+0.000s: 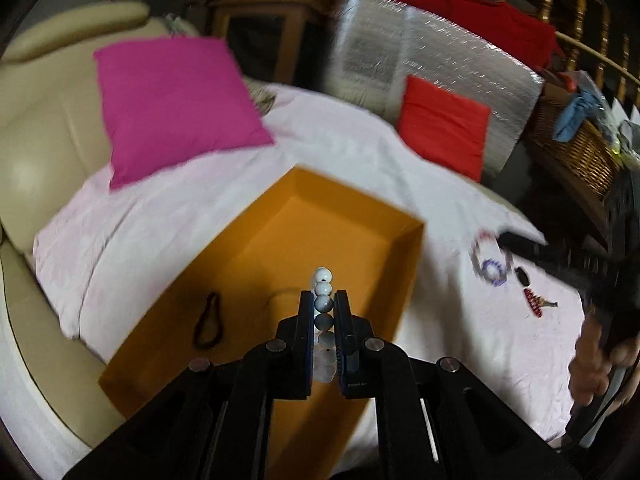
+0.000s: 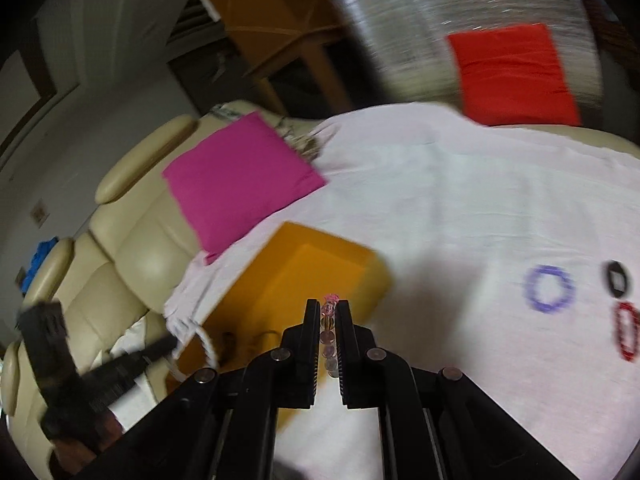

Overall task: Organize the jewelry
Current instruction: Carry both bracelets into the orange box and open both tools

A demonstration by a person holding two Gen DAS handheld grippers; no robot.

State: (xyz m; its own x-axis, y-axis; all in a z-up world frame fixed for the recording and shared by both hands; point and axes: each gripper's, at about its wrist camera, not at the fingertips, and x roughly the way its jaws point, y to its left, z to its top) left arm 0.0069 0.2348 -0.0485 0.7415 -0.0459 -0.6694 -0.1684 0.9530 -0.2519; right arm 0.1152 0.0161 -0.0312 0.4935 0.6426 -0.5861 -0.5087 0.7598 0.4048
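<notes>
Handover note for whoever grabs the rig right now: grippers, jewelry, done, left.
Left hand-held gripper: shut on a white bead bracelet, above the orange box.
Right hand-held gripper: shut on a pink bead bracelet, near the box's edge.
In the box: a dark bracelet; something pale beside it, too blurred to name.
On the white sheet: purple bracelet, red bracelet, small black piece.
Done: at least one piece boxed, two more in the grippers.
Left: drop both held bracelets into the box, then collect the three on the sheet.
</notes>
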